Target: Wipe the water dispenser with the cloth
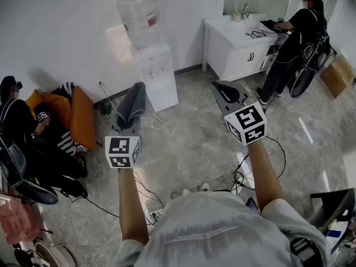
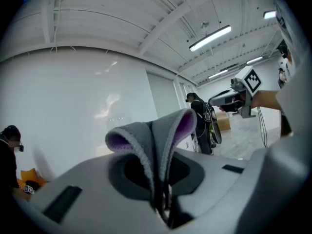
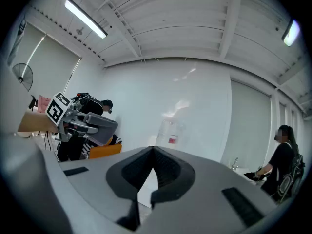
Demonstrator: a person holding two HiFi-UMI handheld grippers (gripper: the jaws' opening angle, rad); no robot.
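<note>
Two tongs: the left tongs (image 2: 163, 206) clamp the seemingly soft, limp grey cloth (image 2: 157, 140) mid-fold; the right tongs (image 3: 152, 156) are closed, empty.

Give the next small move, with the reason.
Probably move the left claw forward toward the dispenser: it is shut on the cloth, and in the head view the cloth is short of the dispenser, not touching it.
</note>
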